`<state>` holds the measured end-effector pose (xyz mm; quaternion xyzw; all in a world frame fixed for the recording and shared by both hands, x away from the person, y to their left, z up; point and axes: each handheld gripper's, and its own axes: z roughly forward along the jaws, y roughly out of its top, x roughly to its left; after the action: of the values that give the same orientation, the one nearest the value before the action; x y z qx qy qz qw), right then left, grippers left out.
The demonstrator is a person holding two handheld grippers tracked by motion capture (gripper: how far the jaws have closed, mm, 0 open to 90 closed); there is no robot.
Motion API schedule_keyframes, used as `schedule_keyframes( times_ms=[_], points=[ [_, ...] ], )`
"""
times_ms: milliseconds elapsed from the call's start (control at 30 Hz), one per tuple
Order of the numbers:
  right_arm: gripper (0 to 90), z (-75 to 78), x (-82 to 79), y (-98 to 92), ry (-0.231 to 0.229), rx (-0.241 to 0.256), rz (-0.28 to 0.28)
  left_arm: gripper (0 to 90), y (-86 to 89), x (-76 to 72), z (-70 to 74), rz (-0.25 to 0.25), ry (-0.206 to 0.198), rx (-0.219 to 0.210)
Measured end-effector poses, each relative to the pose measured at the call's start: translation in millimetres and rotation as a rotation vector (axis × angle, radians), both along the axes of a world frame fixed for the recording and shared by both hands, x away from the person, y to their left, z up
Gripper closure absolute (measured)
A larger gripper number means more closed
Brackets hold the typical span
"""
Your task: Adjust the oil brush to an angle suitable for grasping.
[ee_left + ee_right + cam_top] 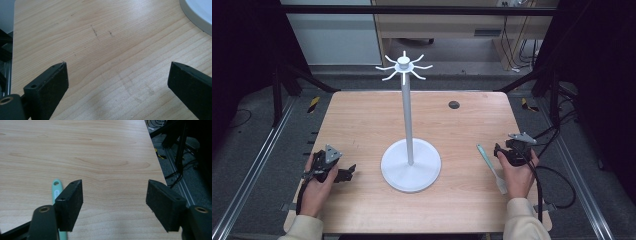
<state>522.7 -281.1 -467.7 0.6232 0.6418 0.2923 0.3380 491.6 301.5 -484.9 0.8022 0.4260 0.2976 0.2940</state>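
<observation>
I'm holding both the left gripper [346, 174] and right gripper [115, 202] released; the spatula [491, 167] looks light, stiff, best gripped mid-handle.

The table [362, 125] is evenly and brightly lit from above, while the surroundings beyond it are left in near darkness. A soft glare is seen on the wood near the white stand's base [197, 12]. Nearby black jaws are rendered slightly soft, and the high view is somewhat grainy.
</observation>
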Motion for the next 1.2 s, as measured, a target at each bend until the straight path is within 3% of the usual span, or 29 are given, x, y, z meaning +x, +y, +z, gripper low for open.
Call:
schedule_keyframes(
  times_ms=[367, 500, 600, 700, 900, 1200],
  points=[
    [58.9, -11.2, 14.7, -6.5, 0.044, 0.05, -0.02, 2.8, -0.2, -0.2, -0.2, -0.001, 0.002, -0.004],
    [69.3, -8.7, 16.9, -0.8, 0.065, 0.029, 0.027, 2.8, -0.3, -0.1, -0.5, -0.003, 0.003, 0.0],
    [81.4, -7.2, 19.8, 12.4, 0.096, 0.01, 0.115, 2.8, -0.6, 0.0, -0.7, -0.002, 0.003, -0.002],
    [87.7, -7.8, 22.5, 19.3, 0.131, -0.006, 0.156, 2.8, -0.4, 0.0, -0.6, -0.002, 0.002, -0.003],
    [90.0, -11.9, 25.5, 25.7, 0.179, 0.026, 0.207, 2.8, 0.1, -0.2, -0.3, -0.001, 0.0, -0.005],
    [90.0, -17.3, 27.4, 31.2, 0.229, 0.031, 0.245, 2.8, -0.2, -0.3, 0.0, -0.002, -0.002, -0.005]
  ],
)
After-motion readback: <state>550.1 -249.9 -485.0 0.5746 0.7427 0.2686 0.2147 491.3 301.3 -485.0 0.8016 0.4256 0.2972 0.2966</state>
